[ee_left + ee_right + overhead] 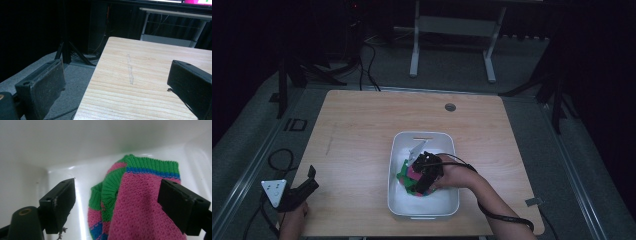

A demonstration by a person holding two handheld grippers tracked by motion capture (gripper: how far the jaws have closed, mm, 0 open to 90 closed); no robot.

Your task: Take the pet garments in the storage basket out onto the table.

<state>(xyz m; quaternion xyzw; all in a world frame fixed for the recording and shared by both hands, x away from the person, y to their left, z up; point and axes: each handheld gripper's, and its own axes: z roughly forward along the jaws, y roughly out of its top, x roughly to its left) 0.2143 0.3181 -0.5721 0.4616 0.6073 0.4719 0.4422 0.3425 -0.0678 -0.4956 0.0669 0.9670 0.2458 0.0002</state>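
While the right tool [424,172] reaches into the white bin [422,210], jaws apart over a knitted sock [140,205].
Left tool [304,187] hovers open at the tabletop [362,130] edge.

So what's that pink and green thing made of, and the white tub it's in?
The pink and green thing looks like knitted yarn, maybe wool or acrylic: you can see stitch rows and ribbed edges. The white tub looks like smooth, glossy plastic, since light glints off its walls.

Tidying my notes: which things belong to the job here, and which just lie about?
In use: pink, green and blue knitted garment; white plastic tub; right gripper, open around the garment.
Lying about: left gripper, open; wooden table.
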